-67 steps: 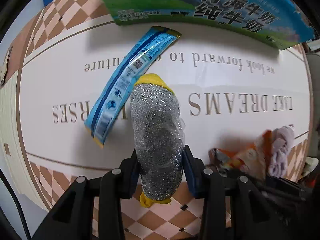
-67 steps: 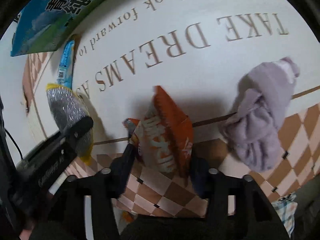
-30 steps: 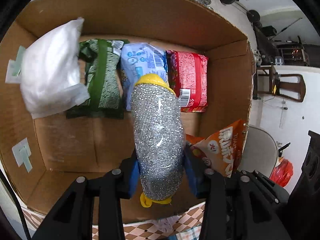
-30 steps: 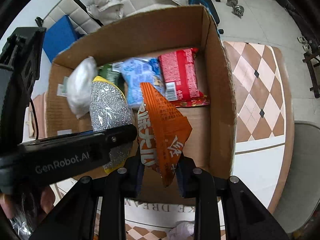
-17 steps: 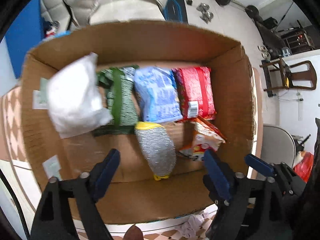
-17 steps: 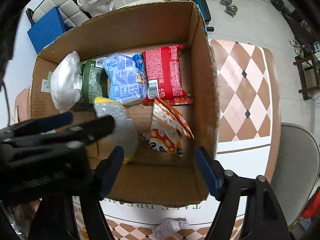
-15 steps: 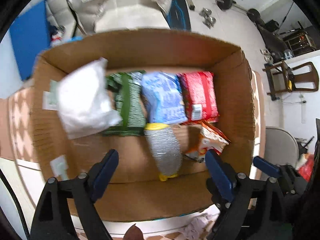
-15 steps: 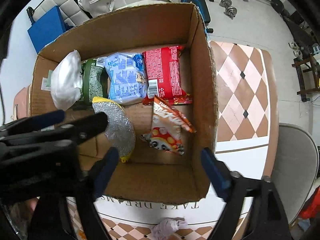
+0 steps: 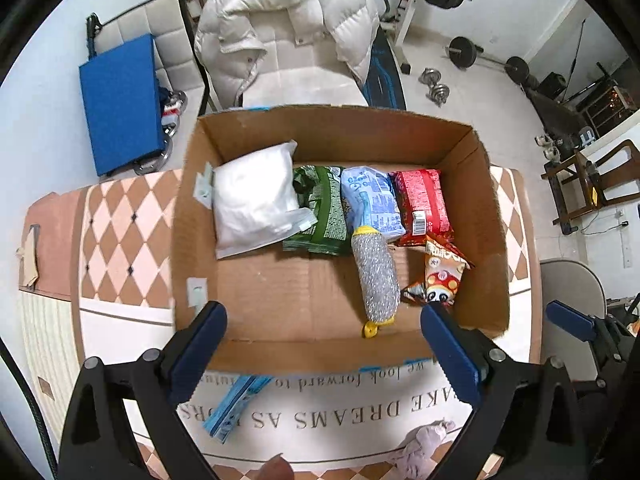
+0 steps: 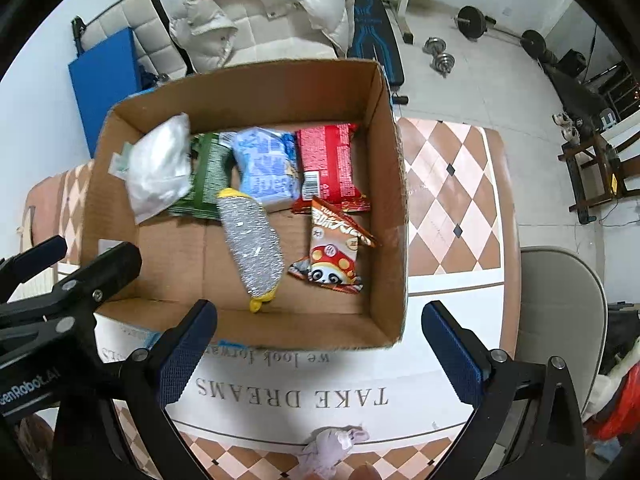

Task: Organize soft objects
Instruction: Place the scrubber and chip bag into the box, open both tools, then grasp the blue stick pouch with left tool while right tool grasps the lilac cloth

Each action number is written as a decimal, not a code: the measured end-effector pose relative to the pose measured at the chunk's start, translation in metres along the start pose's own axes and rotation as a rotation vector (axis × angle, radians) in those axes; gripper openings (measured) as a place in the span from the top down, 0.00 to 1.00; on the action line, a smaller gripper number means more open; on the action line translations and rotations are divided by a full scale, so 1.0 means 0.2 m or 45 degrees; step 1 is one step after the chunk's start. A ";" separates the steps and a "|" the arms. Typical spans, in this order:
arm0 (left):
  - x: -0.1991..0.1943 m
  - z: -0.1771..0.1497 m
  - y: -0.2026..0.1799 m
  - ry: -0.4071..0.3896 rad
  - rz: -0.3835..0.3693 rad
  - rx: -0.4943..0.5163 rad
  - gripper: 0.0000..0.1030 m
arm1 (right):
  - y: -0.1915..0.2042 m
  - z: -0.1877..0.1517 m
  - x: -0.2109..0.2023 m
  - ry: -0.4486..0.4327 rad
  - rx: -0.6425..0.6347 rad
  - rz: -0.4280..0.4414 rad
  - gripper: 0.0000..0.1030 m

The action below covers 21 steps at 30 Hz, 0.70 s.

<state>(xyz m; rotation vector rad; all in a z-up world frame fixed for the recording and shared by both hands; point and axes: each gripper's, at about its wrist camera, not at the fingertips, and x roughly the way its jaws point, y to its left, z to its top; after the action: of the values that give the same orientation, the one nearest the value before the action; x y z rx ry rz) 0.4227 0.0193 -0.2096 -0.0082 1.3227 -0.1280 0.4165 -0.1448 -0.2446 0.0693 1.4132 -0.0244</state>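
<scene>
Gym weights lie beyond the checkered tabletop, whose box holds scrubber and snack. Only the left view shows the blue stick near the box's front edge. Both grippers, left and right, gape wide, empty.

in the cardboard box, 4 packets line the far wall; a scrubber and snack bag lie before them, near the right wall.

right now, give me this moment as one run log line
left gripper: open, empty | right gripper: open, empty | sponge, snack bag: in box | cloth, blue sachet: on table
</scene>
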 end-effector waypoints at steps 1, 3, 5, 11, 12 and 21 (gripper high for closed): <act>-0.03 -0.02 0.00 -0.018 0.004 0.006 0.04 | 0.00 -0.03 -0.03 -0.015 0.014 0.016 0.00; -0.10 -0.05 0.01 -0.046 0.015 0.005 0.03 | 0.00 -0.06 -0.06 -0.026 0.037 0.044 0.00; -0.16 -0.09 0.04 -0.071 0.020 0.002 0.03 | 0.01 -0.11 -0.09 -0.025 0.056 0.092 0.00; -0.26 -0.35 0.15 -0.185 0.098 -0.006 0.03 | -0.02 -0.37 -0.12 -0.054 0.138 0.157 0.00; -0.24 -0.41 0.16 -0.182 0.134 0.017 0.03 | -0.03 -0.43 -0.11 -0.045 0.154 0.154 0.00; 0.38 -0.73 0.36 0.153 0.386 0.222 0.06 | -0.16 -0.93 0.35 0.226 0.279 0.114 0.00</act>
<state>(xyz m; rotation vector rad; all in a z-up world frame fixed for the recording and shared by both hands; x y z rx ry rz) 0.3053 0.0937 -0.3241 0.3515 1.4129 0.0150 0.2431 -0.1636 -0.3443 0.3229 1.5791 -0.1008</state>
